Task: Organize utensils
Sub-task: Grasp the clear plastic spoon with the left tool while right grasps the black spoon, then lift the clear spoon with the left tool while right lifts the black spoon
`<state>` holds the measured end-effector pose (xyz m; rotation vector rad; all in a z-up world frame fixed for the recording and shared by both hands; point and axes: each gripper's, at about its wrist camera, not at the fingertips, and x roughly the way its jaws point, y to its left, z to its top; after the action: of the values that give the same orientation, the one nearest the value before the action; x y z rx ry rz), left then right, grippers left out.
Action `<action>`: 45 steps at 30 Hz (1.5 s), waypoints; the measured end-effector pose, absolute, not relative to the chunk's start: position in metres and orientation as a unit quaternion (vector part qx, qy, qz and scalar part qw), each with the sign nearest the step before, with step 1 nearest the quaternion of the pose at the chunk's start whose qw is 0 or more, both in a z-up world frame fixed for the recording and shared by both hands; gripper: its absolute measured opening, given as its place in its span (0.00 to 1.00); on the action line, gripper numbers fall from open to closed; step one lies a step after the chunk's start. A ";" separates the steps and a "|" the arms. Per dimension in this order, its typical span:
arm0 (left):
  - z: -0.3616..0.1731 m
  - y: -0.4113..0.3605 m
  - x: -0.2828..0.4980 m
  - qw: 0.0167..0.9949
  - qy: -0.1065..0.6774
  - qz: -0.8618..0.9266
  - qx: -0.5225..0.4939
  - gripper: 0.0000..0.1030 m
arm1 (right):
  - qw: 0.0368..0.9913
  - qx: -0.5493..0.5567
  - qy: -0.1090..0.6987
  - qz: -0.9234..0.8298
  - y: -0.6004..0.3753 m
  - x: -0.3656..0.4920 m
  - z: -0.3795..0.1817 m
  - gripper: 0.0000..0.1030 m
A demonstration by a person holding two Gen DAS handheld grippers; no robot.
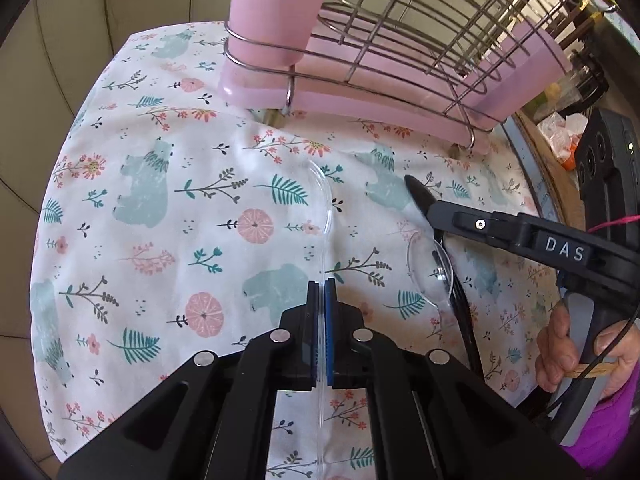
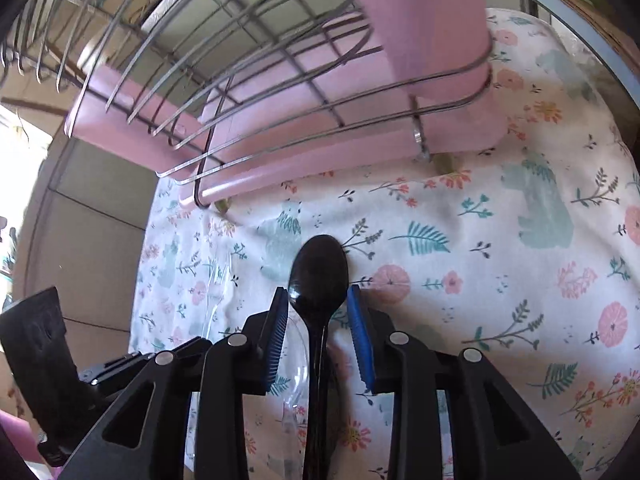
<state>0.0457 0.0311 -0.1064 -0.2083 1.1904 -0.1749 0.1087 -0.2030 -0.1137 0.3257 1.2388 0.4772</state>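
Two grippers are seen: left gripper (image 1: 322, 300) is clenched on a clear utensil (image 1: 325, 216) lying lengthwise along its axis; right gripper (image 2: 318, 312), jaws apart, straddles a black spoon (image 2: 318, 276), bowl fwd toward the pink rack (image 2: 280, 128).

Bright daylight throughout, strongest from the overexposed window area at the left edge of the right wrist view. Soft, pale shadows under the pink plastic tray with a wire rack (image 1: 400, 92) on the white floral-print cloth (image 1: 168, 208). Small glints on the clear plastic utensil handle (image 1: 325, 216) and the glossy black plastic spoon (image 2: 318, 276). Heavy fisheye bending at the rims, dark vignette in every corner. Left wrist view sharp across the cloth. Right wrist view smeared by motion blur along the rack wires (image 2: 200, 92), sharper near the blue-padded fingers (image 2: 360, 336).
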 end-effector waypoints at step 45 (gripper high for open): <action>-0.021 0.009 0.047 0.891 0.433 -0.069 -0.116 0.02 | 0.849 0.175 0.403 0.294 -0.258 0.072 -0.039 0.05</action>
<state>0.0466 0.0094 -0.0214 -0.2408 0.8988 -0.1427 0.0722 -0.2579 -0.0390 0.3695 0.8502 0.6189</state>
